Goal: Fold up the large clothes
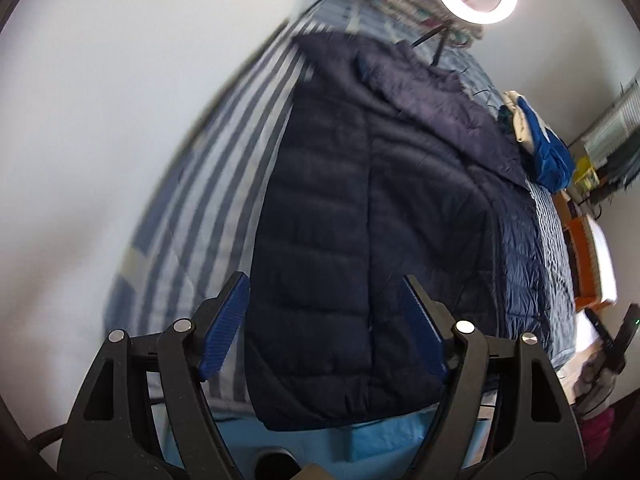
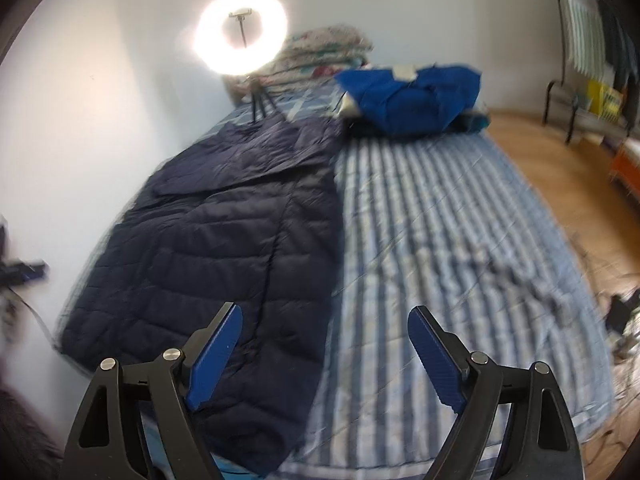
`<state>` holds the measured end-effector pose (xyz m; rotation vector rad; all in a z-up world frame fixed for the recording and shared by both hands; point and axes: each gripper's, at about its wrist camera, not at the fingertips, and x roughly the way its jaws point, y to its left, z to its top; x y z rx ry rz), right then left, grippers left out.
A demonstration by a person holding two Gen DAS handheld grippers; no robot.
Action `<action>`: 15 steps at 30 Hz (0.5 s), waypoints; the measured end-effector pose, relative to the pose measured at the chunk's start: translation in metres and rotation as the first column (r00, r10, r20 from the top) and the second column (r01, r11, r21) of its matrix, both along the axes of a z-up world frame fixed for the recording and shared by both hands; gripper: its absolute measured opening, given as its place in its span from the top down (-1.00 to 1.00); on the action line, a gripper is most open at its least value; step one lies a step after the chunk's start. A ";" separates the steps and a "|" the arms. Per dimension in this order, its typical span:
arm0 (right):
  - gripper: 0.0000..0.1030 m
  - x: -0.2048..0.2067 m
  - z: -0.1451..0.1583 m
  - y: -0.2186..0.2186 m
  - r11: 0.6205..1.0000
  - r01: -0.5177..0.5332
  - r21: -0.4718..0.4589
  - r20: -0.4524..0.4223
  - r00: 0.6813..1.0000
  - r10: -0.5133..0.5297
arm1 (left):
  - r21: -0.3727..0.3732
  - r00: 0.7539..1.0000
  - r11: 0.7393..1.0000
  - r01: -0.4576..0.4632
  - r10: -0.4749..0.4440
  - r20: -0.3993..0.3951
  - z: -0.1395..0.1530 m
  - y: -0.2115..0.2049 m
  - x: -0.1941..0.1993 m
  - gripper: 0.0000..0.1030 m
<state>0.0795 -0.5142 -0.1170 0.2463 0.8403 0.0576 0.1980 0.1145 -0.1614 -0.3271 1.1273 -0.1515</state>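
A dark navy quilted puffer jacket (image 1: 352, 248) lies flat on the blue striped bed (image 1: 208, 184), folded lengthwise, hood toward the far end. My left gripper (image 1: 326, 284) is open and empty, held above the jacket's near hem. In the right wrist view the jacket (image 2: 224, 240) lies along the left side of the bed (image 2: 440, 240). My right gripper (image 2: 324, 316) is open and empty, above the jacket's right near edge.
A bright blue garment pile (image 2: 412, 96) sits at the far end of the bed. A ring light (image 2: 240, 32) on a tripod stands by folded quilts (image 2: 324, 52). White wall on the left, wooden floor (image 2: 560, 184) and a rack on the right.
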 end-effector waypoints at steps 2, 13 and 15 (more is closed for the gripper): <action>-0.67 0.002 -0.012 0.001 0.999 -0.021 0.031 -0.043 0.999 0.022 | -0.012 0.998 1.000 -0.023 0.023 -0.051 -0.020 0.007 -0.002 -0.52; -0.37 0.005 -0.074 0.013 0.966 -0.113 0.234 -0.248 0.953 0.172 | -0.055 0.981 0.998 -0.039 0.028 -0.192 -0.074 0.027 -0.019 -0.43; -0.32 0.006 -0.081 0.016 0.960 -0.115 0.255 -0.267 0.946 0.185 | -0.060 0.981 0.998 -0.034 0.022 -0.192 -0.077 0.026 -0.023 -0.43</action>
